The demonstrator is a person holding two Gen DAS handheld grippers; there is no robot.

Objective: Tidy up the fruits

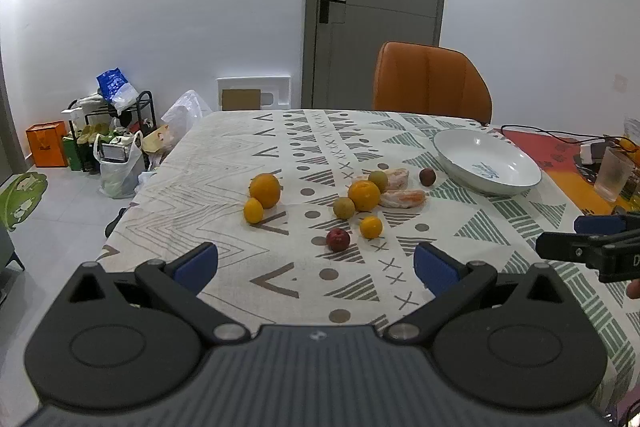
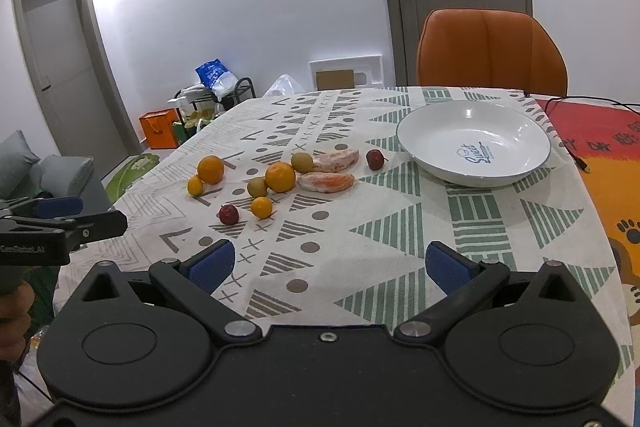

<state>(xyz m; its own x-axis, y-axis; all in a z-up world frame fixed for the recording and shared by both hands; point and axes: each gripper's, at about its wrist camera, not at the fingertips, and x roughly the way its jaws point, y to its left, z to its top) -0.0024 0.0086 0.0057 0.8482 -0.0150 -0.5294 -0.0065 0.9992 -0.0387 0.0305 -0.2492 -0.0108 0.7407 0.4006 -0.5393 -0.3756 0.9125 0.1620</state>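
Both grippers hover over the near edge of the table (image 2: 400, 227), and each has its jaws spread wide with nothing between the blue pads. The left gripper (image 1: 316, 265) points at the loose cluster of fruit, which lies ahead of it and apart from its fingertips; the closest piece is a small red fruit (image 1: 338, 239), just beyond the gap between the fingers. Beside that sits a small orange (image 1: 371, 227), and farther back a greenish round fruit (image 1: 343, 207) touches a larger orange (image 1: 363, 195). Two peeled orange halves (image 1: 402, 198) lie to the right of that orange, with another greenish fruit (image 1: 378, 180) behind it and a dark red fruit (image 1: 427, 177) near the bowl. Off to the left, a big orange (image 1: 265, 190) and a small one (image 1: 253, 210) rest together. The right gripper (image 2: 330, 265) faces the patterned cloth between the fruit and the white bowl (image 2: 516, 131); the fruit lies ahead and to its left, the bowl ahead and to its right, well apart from its fingers. The bowl holds no fruit. An orange chair (image 2: 490, 51) stands behind the table.
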